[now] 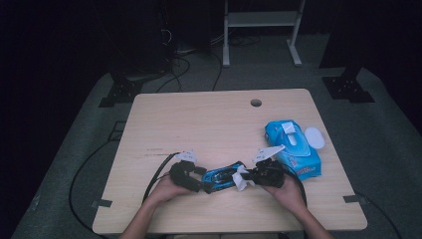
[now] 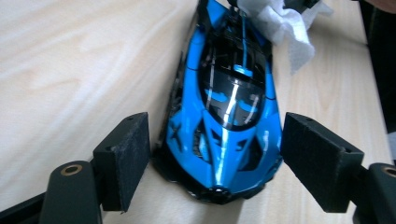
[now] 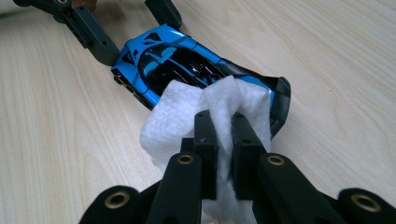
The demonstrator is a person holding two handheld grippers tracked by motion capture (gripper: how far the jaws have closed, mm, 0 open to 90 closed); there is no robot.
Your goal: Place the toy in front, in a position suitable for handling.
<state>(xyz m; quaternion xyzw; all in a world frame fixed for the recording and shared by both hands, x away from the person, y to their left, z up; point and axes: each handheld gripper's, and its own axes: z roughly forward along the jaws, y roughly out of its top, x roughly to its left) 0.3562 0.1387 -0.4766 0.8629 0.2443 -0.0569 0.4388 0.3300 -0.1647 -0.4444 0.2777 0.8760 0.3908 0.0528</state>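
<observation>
Keep your left gripper (image 2: pixel 215 158) braced around the car (image 2: pixel 224 107); with your right gripper (image 3: pixel 225 140) clamped on the wipe (image 3: pixel 187 112), stroke lightly along the roof.

A lab or recording room: a bare wooden bench (image 1: pixel 209 124) on grey carpet, dark curtains around, loose cables (image 1: pixel 176 67) and stand feet (image 1: pixel 348 88) at the frame's top.
</observation>
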